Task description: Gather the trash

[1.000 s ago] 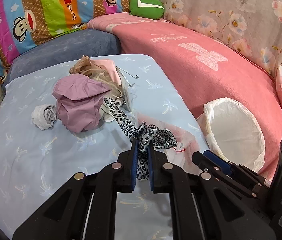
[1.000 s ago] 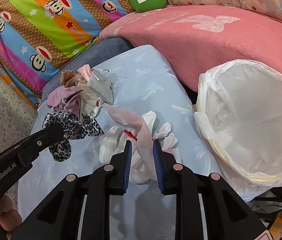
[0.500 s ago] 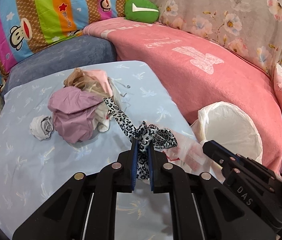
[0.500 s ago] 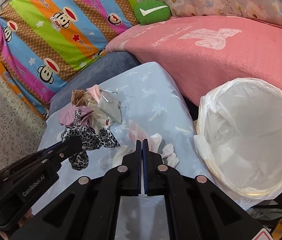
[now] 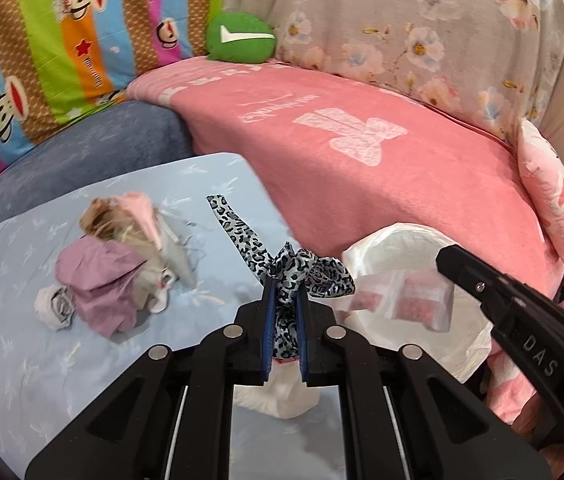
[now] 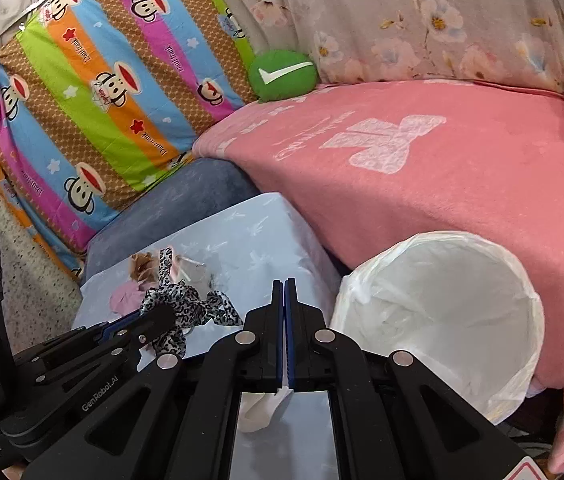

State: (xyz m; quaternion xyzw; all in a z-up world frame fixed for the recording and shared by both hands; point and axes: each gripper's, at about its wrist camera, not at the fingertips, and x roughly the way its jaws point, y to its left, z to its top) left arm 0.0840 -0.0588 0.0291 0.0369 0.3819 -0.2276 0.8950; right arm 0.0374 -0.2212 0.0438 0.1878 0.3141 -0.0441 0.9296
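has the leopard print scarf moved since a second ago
Yes. The leopard print scarf has lifted off the pile of clothes, toward the lined trash bin.

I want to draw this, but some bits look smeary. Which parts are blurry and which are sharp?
Left wrist view: the clear plastic bag and the clothes pile are smeared; the left gripper and leopard-print cloth are sharp. Right wrist view: mostly crisp, with edges bent by the fisheye and dark corners.
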